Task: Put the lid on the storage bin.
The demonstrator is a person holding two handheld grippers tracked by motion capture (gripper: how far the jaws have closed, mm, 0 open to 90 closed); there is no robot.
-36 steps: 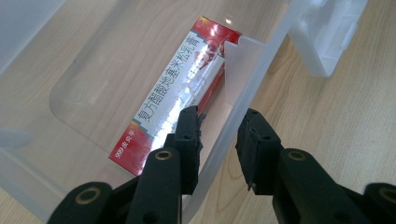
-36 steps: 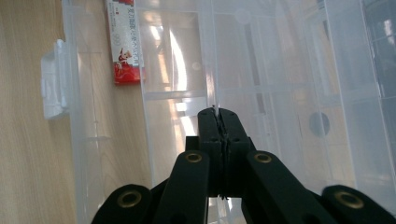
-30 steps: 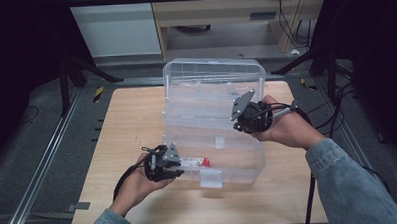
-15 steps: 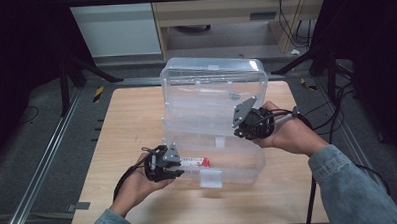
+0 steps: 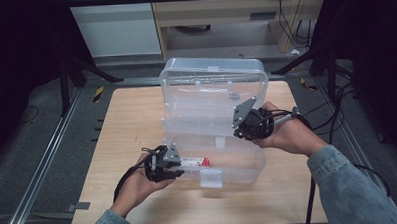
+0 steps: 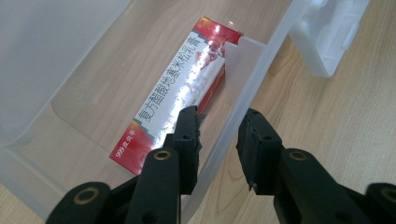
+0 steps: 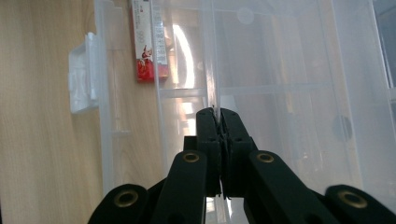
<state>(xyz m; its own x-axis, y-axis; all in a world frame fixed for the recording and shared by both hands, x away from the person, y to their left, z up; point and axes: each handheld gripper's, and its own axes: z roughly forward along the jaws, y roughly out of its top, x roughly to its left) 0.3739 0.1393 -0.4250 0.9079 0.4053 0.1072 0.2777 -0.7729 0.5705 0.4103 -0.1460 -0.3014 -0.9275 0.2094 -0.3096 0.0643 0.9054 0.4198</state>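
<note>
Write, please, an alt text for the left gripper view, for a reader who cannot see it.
The left hand-held gripper straddles the front wall of a clear plastic box, one black jaw inside and one outside. Inside the box lies a red and white carton with Chinese print. The box stands on a light wooden table.

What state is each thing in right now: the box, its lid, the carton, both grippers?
Clear plastic box: open, on the table.
Lid: raised, near upright.
Red-and-white carton: lying flat inside the box.
Left gripper: jaws astride the box's front wall.
Right gripper: shut on the lid's edge.
</note>
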